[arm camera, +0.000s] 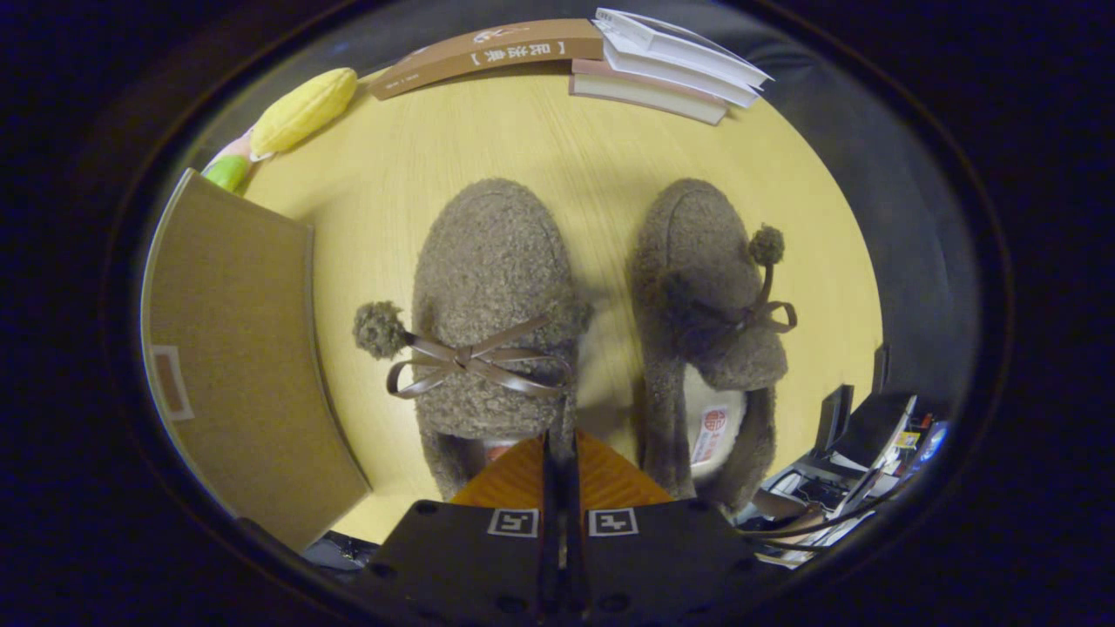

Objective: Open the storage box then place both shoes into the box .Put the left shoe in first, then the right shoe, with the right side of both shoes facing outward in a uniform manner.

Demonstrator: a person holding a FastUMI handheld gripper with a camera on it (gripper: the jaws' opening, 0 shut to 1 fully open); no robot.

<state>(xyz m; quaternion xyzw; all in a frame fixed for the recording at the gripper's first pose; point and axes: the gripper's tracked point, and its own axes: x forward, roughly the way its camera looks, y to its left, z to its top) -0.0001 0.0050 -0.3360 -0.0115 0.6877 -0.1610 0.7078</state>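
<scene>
Two brown fuzzy slippers stand side by side on the yellow table (557,148), toes pointing away from me. The nearer-left slipper (488,287) has a ribbon bow and a pompom hanging off its left side. The right one (706,287) shows its pale lining and a label at the heel. A brown cardboard storage box (235,348) lies left of the slippers, its flat top face toward me, seemingly closed. My gripper (558,448) is shut with nothing between its fingers. It hovers well above the table, over the heel of the left slipper.
Beyond the slippers, a brown book (488,54) and a stack of pale books (671,65) lie at the table's far edge. A yellow corn-shaped toy (305,109) sits beyond the box. Desk clutter with cables (854,470) shows past the table's right side.
</scene>
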